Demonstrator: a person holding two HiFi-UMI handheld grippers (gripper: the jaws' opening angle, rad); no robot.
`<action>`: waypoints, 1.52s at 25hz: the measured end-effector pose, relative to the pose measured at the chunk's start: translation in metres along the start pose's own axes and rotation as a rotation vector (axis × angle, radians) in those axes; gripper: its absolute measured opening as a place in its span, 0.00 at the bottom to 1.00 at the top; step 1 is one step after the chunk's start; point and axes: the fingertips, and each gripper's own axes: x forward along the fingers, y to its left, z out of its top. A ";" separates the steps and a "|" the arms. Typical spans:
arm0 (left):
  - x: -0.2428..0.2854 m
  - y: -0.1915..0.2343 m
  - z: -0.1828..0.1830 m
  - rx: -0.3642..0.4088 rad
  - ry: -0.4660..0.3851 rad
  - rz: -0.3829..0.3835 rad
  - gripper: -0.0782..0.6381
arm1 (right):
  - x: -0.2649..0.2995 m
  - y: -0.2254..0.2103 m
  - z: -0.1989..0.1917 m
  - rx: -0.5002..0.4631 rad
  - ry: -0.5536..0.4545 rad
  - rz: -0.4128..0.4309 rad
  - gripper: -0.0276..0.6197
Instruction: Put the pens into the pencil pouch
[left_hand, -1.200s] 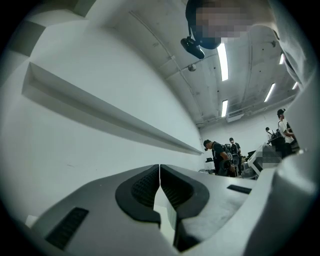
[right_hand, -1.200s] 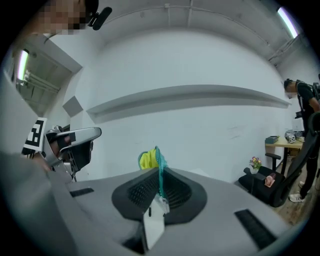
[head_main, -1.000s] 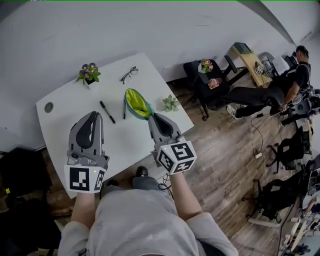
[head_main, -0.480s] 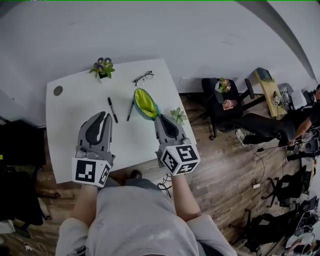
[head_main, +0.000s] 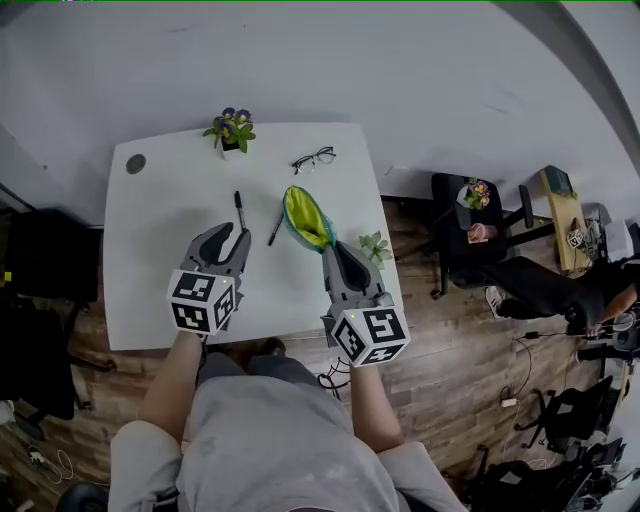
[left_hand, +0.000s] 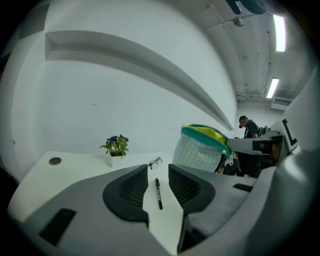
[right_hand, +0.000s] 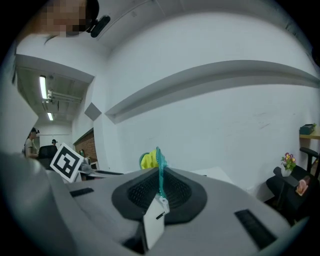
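Jaws of the left gripper have just been opening, empty, the pen lying lengthwise straight ahead. The right gripper jaws pinch the pouch rim.

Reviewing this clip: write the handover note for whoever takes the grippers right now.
Left gripper: open, jaws just opening, empty; a black pen lies on the table ahead, in line with the gap.
Right gripper: shut on the pouch at its teal rim, mouth open.
Second pen lies on the table beside the pouch.
Done: no pen in. Left: both pens.
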 end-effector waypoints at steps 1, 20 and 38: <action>0.007 0.006 -0.008 -0.023 0.031 0.010 0.26 | 0.001 -0.001 -0.001 -0.002 0.003 0.005 0.11; 0.102 0.079 -0.069 -0.179 0.352 0.149 0.31 | 0.025 -0.024 -0.007 0.075 0.029 0.027 0.11; 0.167 0.138 -0.111 -0.076 0.651 0.270 0.28 | 0.067 -0.039 -0.002 0.076 0.063 -0.047 0.11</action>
